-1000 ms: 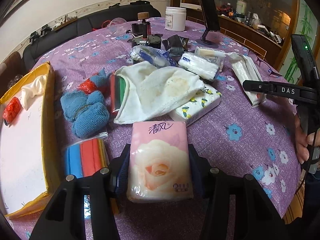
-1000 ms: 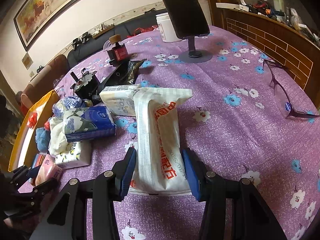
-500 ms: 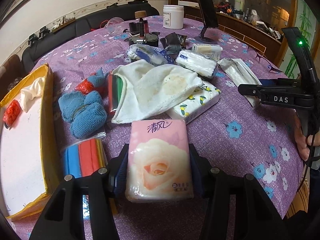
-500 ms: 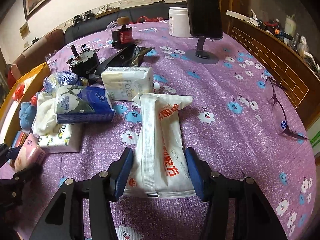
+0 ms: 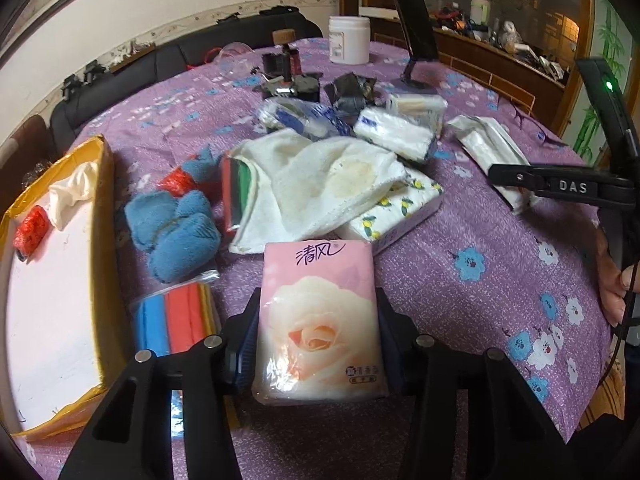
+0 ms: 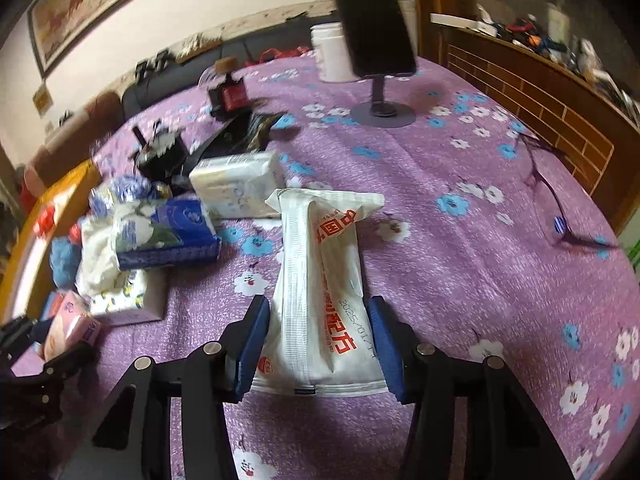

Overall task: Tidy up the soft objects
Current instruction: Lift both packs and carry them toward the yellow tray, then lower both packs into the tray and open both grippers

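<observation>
Just beyond the pink tissue pack, a white towel overlaps the lemon-print pack.

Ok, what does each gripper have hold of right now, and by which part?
The left gripper is closing on the pink tissue pack, pads at its long sides near the near end. The right gripper is closing on the white wipes packet, likewise at its near end.

tissue packs: five, one pink with a rose
wipes pack: one
white towel: one
blue cloths: two
sponge packs: two
box: one
white jar: one
phone stand: one
glasses: one pair
</observation>
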Tool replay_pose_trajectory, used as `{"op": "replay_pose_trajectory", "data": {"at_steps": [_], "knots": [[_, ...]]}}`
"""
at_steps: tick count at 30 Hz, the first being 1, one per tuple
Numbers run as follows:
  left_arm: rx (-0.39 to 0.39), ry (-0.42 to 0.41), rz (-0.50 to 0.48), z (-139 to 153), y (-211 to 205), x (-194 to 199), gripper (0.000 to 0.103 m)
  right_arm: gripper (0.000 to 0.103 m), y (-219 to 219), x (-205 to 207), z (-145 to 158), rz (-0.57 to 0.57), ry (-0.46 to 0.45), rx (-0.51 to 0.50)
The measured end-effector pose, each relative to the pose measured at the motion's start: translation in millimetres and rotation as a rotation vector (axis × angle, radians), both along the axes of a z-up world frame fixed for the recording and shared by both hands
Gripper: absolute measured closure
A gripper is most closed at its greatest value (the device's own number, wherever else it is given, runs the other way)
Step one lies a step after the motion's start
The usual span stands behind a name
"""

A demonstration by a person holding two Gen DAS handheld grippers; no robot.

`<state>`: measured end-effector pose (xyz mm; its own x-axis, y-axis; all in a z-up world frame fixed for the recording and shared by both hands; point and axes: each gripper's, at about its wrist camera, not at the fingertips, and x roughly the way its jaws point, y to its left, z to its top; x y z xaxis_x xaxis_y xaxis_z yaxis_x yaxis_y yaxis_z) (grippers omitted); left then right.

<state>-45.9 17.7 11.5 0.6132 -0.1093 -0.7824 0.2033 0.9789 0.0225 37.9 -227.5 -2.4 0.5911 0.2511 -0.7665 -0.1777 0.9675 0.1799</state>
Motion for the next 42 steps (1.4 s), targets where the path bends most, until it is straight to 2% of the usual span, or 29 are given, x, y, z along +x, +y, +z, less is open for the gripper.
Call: {"op": "replay_pose_trajectory", "data": {"at_steps": [5, 10, 22, 29, 33, 42], "knots": [[-0.043, -0.043, 0.019, 8, 9, -7, 0.053, 0.048, -9, -16, 10, -0.045, -0.049, -0.020], [-0.100, -0.031, 0.015, 15, 14, -15, 0.053, 0.048, -6, -27, 32, -0.025, -0.093, -0.013], [-0.139, -0.104, 0.061, 47, 43, -31, 0.053, 0.048, 44, -43, 51, 0.127, -0.086, 0.052], [-0.153, -0.148, 0.167, 66, 88, -39, 0.053, 0.048, 81, -49, 62, 0.248, -0.069, 0.076], [-0.131, -0.157, 0.238, 71, 115, -43, 0.053, 0.048, 107, -51, 69, 0.330, -0.050, 0.096], [-0.106, -0.128, 0.361, 73, 169, -54, 0.053, 0.048, 175, -53, 75, 0.496, 0.030, 0.131]]}}
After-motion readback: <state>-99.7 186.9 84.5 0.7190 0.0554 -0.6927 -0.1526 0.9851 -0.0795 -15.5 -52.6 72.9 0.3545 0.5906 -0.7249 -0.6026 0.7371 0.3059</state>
